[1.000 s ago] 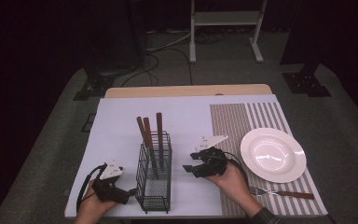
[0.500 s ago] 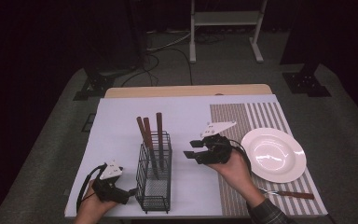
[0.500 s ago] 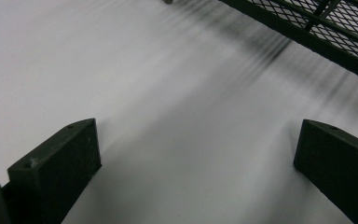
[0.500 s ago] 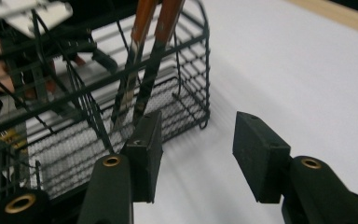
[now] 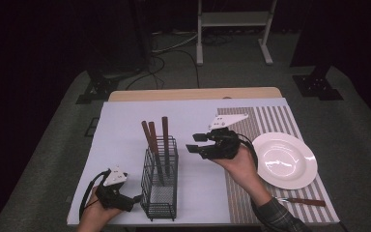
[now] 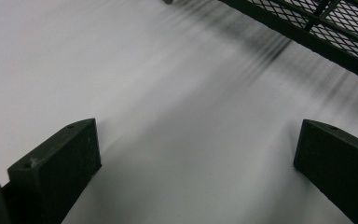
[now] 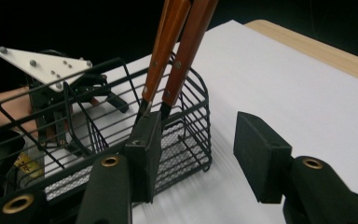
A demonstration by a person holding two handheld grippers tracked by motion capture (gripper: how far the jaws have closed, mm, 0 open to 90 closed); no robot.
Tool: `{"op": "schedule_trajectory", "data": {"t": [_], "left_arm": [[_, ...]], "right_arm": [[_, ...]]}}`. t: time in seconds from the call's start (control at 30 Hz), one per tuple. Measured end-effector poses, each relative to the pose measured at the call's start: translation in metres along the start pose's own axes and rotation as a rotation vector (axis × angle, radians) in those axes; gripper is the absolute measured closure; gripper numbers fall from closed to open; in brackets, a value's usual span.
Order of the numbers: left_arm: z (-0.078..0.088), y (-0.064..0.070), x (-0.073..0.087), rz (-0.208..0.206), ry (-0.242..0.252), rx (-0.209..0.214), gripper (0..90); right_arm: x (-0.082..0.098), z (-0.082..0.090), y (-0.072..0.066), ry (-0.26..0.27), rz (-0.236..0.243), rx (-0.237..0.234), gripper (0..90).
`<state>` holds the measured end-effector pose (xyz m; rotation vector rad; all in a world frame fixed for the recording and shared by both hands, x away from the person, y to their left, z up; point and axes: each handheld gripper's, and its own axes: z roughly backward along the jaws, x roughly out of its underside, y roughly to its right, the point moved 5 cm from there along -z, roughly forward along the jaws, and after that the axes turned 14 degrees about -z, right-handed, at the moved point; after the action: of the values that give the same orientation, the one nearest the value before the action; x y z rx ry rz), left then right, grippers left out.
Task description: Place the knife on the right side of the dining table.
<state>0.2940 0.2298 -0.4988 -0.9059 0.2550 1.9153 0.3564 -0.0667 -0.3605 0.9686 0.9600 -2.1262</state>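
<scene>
Dark curtains and black stands surround a table (image 5: 125, 125) covered by a pale sheet, with a striped placemat (image 5: 270, 121) on its right side. On the mat a white plate (image 5: 284, 160) is set, and one piece of wooden-handled cutlery (image 5: 303, 201) lies just in front of the plate. A black wire caddy (image 5: 160, 183) stands near the front edge — two wooden-handled utensils (image 5: 155, 140) are left in it, their handles leaning out above the rim.

The right gripper (image 5: 198, 143) is held in the air between the caddy and the plate, pointed toward the handles; its jaws are spread wide and nothing is held. From the right gripper view, the handles (image 7: 186, 42) are seen just beyond the left jaw, not yet between the pads. The left gripper (image 5: 134, 199) rests low, just beside the caddy's front-left side, its jaws also wide and empty, with the mesh wall (image 6: 335, 28) seen close ahead.

The step in hand is judged to be the approach for a pick of the next utensil. What is called for next: the right gripper advanced until a single handle sits between its jaws, then a closing and a straight lift — with the caddy steadied if it shifts.
</scene>
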Motion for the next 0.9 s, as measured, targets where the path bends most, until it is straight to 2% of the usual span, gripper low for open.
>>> {"op": "schedule_trajectory", "data": {"t": [0.6, 0.9], "left_arm": [[0.000, 0.000, 0.000, 0.000, 0.001, -0.001, 0.0], [0.000, 0.000, 0.000, 0.001, 0.004, -0.002, 0.0]], "right_arm": [[-0.025, -0.019, -0.004, 0.038, 0.002, -0.027, 46.2], [-0.033, -0.036, -0.002, 0.040, -0.008, -0.044, 45.0]]}}
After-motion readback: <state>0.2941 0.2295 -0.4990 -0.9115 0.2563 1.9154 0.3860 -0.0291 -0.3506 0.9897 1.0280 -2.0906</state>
